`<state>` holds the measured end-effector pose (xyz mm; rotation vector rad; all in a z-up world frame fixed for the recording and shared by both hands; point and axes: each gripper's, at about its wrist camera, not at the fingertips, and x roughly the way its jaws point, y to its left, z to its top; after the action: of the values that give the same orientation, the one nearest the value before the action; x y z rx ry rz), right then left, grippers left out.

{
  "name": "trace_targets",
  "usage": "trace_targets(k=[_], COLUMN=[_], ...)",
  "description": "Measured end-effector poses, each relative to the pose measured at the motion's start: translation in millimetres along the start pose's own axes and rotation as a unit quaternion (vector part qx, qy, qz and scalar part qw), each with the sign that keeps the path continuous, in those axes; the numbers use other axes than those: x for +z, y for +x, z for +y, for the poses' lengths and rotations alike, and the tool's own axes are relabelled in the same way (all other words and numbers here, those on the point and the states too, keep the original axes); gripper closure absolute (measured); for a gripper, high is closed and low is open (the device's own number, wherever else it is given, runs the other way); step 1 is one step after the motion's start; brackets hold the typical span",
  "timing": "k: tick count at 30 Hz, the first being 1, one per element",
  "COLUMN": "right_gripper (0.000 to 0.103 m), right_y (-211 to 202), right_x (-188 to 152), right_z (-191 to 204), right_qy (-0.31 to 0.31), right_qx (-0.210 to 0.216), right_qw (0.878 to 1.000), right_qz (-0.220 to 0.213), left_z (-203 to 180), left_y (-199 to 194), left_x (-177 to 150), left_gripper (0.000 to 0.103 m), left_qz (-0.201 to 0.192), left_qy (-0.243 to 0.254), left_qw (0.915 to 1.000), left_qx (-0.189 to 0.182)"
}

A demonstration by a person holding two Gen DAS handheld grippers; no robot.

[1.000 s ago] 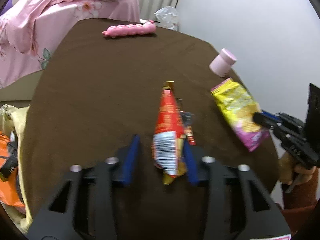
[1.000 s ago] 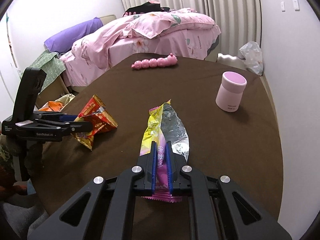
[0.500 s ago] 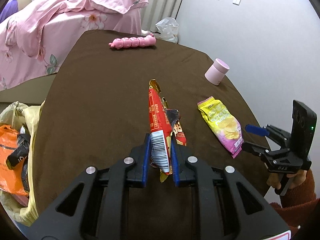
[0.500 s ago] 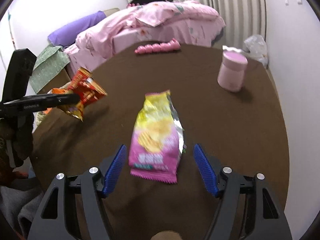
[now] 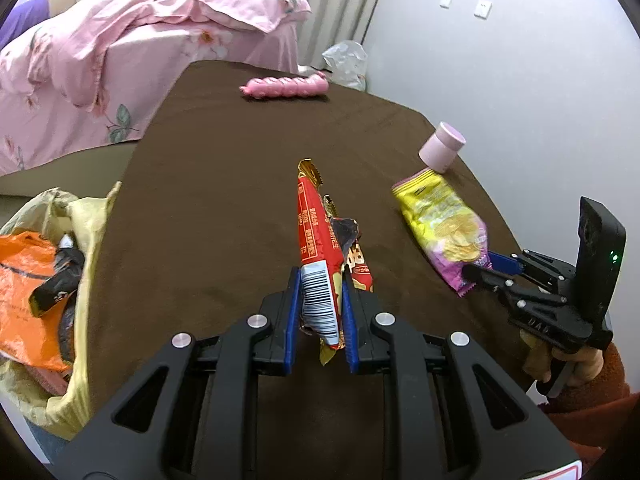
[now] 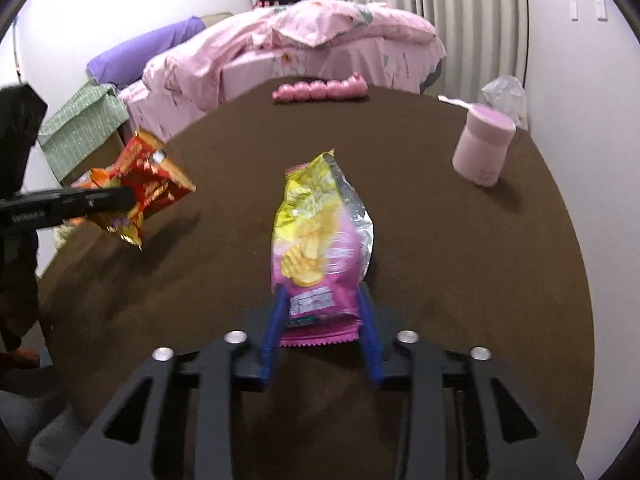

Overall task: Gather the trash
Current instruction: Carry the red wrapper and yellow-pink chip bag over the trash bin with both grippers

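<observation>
My left gripper is shut on a red snack wrapper and holds it above the brown table; the wrapper also shows in the right wrist view. A yellow and pink chip bag lies flat on the table. My right gripper is open, its blue fingers on either side of the bag's near end. The bag also shows in the left wrist view, with the right gripper at its end.
A yellowish trash bag holding orange wrappers hangs off the table's left edge. A pink cup stands at the right, a pink caterpillar toy at the far edge. A bed with pink bedding lies beyond.
My left gripper closed on the red wrapper and lifted it. My right gripper opened, let the chip bag drop flat on the table, then its fingers narrowed around the bag's end.
</observation>
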<state>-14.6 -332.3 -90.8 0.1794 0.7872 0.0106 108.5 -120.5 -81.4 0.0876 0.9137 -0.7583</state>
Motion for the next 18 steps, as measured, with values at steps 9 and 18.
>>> trace_targets(k=[9, 18], right_gripper=[0.078, 0.078], right_y=[-6, 27], right_x=[41, 83], right_z=[36, 116], right_qy=[-0.045, -0.133], right_qx=[0.047, 0.114], right_qw=[0.997, 0.984], right_qz=[-0.035, -0.01], left_z=[36, 84], left_y=[-45, -88], left_x=[4, -3], left_gripper=[0.085, 0.085], left_qz=[-0.049, -0.08], left_qy=[-0.036, -0.072], left_qw=[0.9979, 0.9916], left_qx=[0.023, 0.072])
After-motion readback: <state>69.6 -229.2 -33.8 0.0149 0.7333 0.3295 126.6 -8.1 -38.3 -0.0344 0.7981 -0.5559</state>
